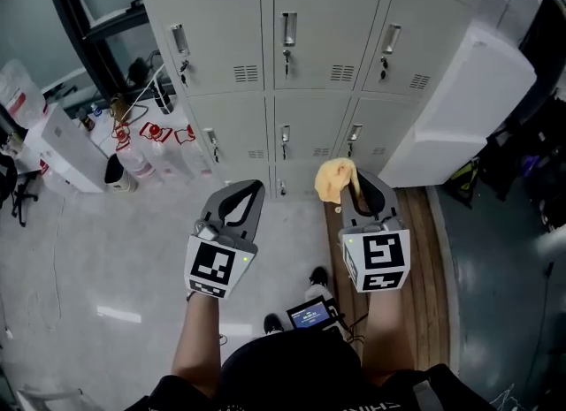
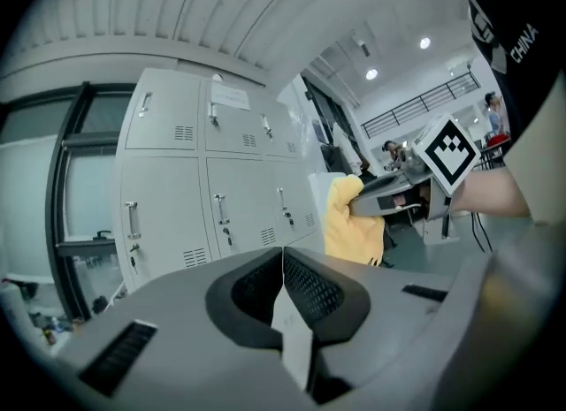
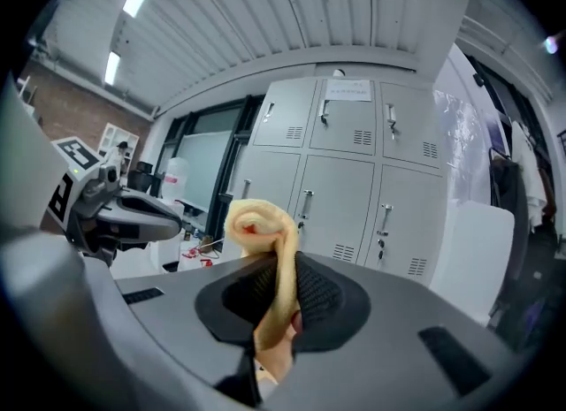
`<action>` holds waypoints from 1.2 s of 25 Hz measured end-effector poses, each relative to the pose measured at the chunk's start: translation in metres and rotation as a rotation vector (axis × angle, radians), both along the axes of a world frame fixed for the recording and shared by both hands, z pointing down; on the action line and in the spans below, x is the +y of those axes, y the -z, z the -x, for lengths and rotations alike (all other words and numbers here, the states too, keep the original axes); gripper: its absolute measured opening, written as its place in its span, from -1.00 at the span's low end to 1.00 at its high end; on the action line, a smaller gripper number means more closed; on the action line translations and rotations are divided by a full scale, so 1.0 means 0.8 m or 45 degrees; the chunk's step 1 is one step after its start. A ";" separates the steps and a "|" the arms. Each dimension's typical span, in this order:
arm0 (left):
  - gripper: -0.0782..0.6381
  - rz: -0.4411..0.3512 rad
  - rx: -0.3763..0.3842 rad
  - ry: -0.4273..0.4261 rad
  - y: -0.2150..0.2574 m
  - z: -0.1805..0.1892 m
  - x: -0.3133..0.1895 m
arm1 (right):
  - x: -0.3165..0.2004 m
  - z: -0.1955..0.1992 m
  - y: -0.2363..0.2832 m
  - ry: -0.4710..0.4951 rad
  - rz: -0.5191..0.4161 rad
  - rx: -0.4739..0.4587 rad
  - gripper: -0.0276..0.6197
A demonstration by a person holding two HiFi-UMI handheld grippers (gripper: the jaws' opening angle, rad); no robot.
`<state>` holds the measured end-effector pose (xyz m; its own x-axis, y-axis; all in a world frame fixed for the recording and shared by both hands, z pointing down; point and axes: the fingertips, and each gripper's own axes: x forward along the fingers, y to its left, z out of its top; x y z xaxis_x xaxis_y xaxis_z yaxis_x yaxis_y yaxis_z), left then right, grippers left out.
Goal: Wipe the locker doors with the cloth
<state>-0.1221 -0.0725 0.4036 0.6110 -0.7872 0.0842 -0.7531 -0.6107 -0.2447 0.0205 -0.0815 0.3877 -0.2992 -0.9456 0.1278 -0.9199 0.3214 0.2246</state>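
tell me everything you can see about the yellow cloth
The cloth is soft, pale yellow fabric, bunched into a loose roll. It is pinched between the shut fingers of the right gripper, its rolled end sticking out past them. It hangs in the air short of the lockers, touching nothing else.

Clear bottles (image 1: 146,163) stand on the grey floor (image 1: 106,259) at left; a white box (image 1: 460,104) stands at right beside wooden boards (image 1: 429,250).

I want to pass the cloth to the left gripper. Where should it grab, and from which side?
Grip the bunched wad of the cloth that sticks out past the right gripper, coming in from the left. The rest is pinched between those jaws. Open the left gripper first; it is shut.
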 end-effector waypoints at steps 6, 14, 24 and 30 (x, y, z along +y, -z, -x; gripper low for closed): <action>-0.72 -0.008 0.033 -0.039 0.004 -0.009 0.040 | 0.051 -0.009 0.010 -0.024 0.028 -0.165 -0.70; -0.72 -0.086 -0.100 -0.001 0.022 -0.062 0.043 | 0.061 -0.033 0.024 0.042 0.033 -0.113 -0.70; -0.72 -0.077 -0.009 -0.093 0.037 -0.164 0.045 | 0.062 -0.121 0.026 0.012 0.026 -0.160 -0.70; -0.72 -0.047 0.051 -0.102 0.041 -0.179 0.046 | 0.063 -0.137 0.023 0.008 0.029 -0.186 -0.70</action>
